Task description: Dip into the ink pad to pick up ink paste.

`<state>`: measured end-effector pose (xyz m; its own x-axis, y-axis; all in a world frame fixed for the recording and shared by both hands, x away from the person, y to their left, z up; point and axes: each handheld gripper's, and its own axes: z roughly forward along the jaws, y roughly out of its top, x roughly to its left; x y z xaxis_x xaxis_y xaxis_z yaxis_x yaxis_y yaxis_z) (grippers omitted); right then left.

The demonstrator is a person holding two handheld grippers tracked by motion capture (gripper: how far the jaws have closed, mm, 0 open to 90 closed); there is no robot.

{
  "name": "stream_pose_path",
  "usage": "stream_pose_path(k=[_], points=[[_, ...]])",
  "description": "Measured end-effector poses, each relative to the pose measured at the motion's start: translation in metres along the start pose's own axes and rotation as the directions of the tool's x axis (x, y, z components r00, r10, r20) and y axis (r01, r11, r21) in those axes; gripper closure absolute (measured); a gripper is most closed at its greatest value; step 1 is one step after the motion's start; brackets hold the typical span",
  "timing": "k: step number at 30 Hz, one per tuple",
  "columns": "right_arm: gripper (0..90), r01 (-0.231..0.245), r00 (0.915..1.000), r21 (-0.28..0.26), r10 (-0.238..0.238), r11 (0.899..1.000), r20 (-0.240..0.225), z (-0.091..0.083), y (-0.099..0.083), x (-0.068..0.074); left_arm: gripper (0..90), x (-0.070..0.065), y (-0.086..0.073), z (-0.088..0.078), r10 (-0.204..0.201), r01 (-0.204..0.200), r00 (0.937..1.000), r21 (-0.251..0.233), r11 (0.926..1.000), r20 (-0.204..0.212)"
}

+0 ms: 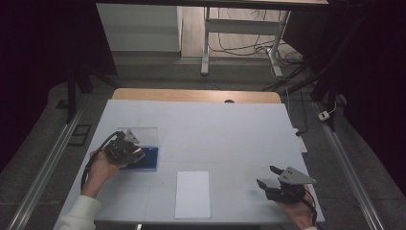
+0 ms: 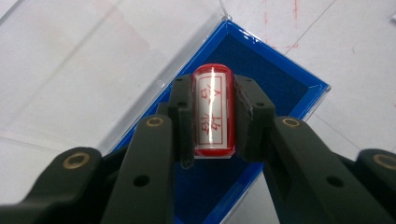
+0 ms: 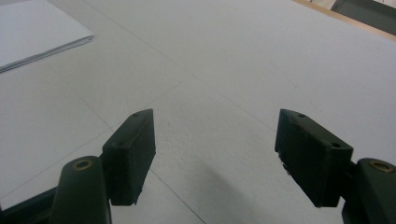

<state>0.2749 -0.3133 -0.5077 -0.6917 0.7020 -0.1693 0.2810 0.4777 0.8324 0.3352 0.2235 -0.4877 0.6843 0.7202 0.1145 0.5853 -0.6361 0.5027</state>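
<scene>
Left tongs [image 2: 212, 116] clamped on red stamp [image 2: 213, 112], long axis along the jaws, directly over blue case [image 2: 299, 88]. Right tongs [image 3: 215, 158] apart, well away from the case.

A red stamp [image 2: 213, 112] with a white face and red characters sits over a blue box [image 2: 275, 81]; black jaws, white table [image 1: 230, 129].
</scene>
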Motion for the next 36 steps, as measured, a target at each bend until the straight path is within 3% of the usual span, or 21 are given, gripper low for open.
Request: stream_pose_path(k=[36], points=[[28.3, 0.008, 0.9999, 0.003, -0.008, 1.000, -0.006, 0.0012, 0.0029, 0.0034, 71.1, 0.0014, -0.0031, 0.0010, 0.002, -0.002, 0.9999, -0.016, 0.9999, 0.010]])
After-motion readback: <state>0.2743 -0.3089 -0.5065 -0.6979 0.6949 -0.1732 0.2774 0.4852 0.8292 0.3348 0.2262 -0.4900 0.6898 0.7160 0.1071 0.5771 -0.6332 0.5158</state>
